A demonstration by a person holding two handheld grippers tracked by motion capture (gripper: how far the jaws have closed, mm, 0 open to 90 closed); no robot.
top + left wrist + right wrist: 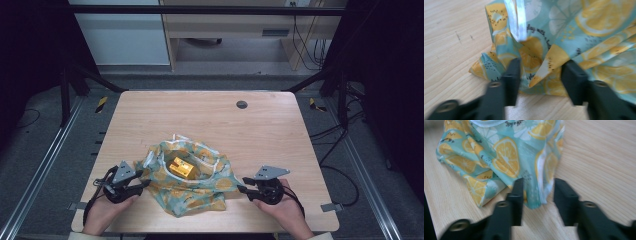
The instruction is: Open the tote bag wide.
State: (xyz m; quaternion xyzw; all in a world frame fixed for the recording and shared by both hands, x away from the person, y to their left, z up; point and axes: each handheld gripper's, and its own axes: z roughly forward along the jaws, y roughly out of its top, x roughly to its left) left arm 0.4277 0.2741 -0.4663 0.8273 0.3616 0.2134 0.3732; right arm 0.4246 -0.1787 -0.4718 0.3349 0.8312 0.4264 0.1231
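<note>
Bag point(192, 187): soft, light, floppy; box point(181, 167) adds weight. Both grippers, L point(144, 184) at 9, R point(241, 189) at 3, gape round bag's corners w/o pinching; grab there.

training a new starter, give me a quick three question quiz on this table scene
1. True or false: the yellow box lies inside the open cloth bag.
2. Which part of the bag sits between the jaws of the right claw? A) a fold at its edge B) its white strap C) nothing
3. Fill in: the bag's print shows slices of ______.

Key:
1. True.
2. A. The fold hangs in the gap, with the jaws apart from it.
3. Lemon, or a similar citrus fruit; the left claw view shows the slices close up.
</note>
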